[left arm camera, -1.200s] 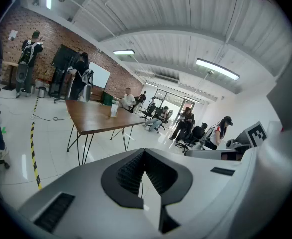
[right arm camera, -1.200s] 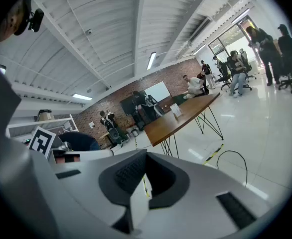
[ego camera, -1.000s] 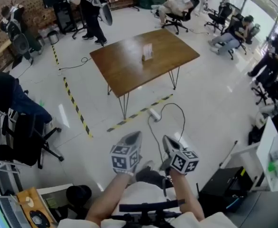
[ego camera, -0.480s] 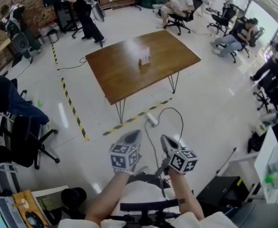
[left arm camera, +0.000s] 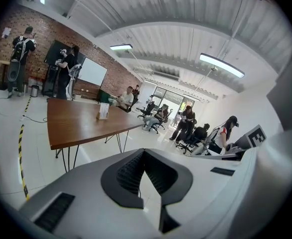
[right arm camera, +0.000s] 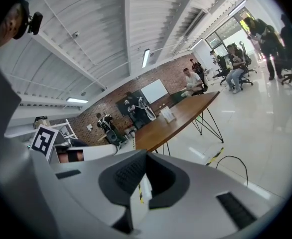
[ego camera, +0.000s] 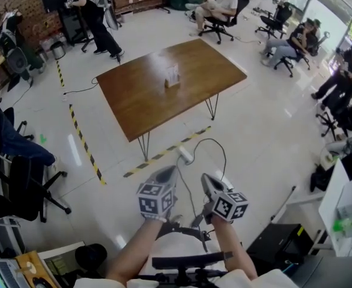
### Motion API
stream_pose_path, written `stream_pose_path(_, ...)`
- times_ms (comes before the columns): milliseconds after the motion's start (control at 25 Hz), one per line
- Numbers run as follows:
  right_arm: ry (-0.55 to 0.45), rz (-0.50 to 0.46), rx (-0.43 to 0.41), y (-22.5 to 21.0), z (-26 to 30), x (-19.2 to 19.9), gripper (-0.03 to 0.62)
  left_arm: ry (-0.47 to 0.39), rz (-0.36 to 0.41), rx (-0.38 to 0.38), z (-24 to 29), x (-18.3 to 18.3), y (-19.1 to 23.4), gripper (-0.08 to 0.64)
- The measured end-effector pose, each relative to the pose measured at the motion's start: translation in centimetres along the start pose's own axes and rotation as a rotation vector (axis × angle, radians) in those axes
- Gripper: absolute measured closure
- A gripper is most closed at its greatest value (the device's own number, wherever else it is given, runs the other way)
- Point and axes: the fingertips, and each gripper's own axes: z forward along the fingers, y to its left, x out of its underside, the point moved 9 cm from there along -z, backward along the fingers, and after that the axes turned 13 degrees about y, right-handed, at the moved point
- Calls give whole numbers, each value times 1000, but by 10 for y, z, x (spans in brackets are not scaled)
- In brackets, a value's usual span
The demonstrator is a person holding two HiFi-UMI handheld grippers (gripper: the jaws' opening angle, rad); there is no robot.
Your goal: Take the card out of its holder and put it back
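The card stands in its small holder (ego camera: pixel 172 75) near the middle of a brown wooden table (ego camera: pixel 140 101), far ahead of me across the floor. Both gripper views catch it too, small and distant: the holder (left arm camera: pixel 103 111) on the table (left arm camera: pixel 76 126), and the holder (right arm camera: pixel 167 114) on the table (right arm camera: pixel 181 118). My left gripper (ego camera: pixel 170 173) and right gripper (ego camera: pixel 207 179) are held side by side in front of my body, well short of the table. Each has its jaws shut with nothing between them, seen at the left gripper (left arm camera: pixel 144 153) and the right gripper (right arm camera: pixel 145 156).
A white power strip (ego camera: pixel 185 155) with a black cable lies on the floor between me and the table, beside yellow-black tape (ego camera: pixel 83 143). Several people sit or stand around the room. Office chairs (ego camera: pixel 26 185) stand at the left, a white desk (ego camera: pixel 344 203) at the right.
The table and holder have drifted down and left in the head view, so I have come nearer. Both grippers stay shut, side by side.
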Motion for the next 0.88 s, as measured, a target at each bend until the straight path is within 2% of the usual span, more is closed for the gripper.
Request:
stream_pose_path(400, -43, 20, 64, -22, 28, -50, 595, 32, 35, 66, 55, -56, 22, 561)
stream_pose_path(880, -90, 27, 85, -36, 89, -123, 597, 54, 77, 107, 105, -129, 66, 561)
